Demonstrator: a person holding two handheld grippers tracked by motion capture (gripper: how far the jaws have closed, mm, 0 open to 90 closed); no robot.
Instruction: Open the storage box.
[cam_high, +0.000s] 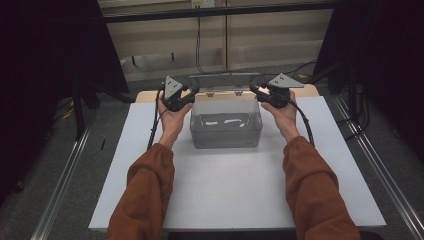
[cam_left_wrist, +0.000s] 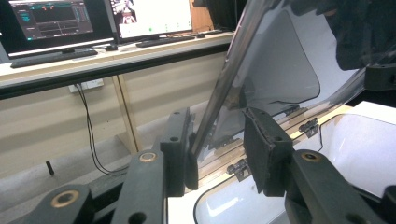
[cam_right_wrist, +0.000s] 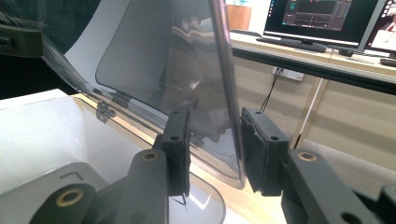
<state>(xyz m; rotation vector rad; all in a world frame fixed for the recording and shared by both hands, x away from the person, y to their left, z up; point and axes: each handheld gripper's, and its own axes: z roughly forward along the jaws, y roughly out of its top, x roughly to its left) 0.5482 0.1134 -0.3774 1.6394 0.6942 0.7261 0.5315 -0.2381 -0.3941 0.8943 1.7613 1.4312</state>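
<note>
Clear bin (cam_high: 226, 125) at table's (cam_high: 225, 200) twelve o'clock, hinged lid (cam_high: 220, 81) raised; left tool (cam_high: 192, 96) and right tool (cam_high: 254, 90) straddle its side edges, pads apparently not clamped; next, likely lowering together.

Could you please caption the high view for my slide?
Two grippers, left gripper and right gripper, at the raised lid of a clear box.

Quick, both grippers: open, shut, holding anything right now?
Left gripper: open around the left edge of the clear lid; a gap shows at one pad, no firm grip.
Right gripper: open around the lid's right edge, not clamped.
</note>
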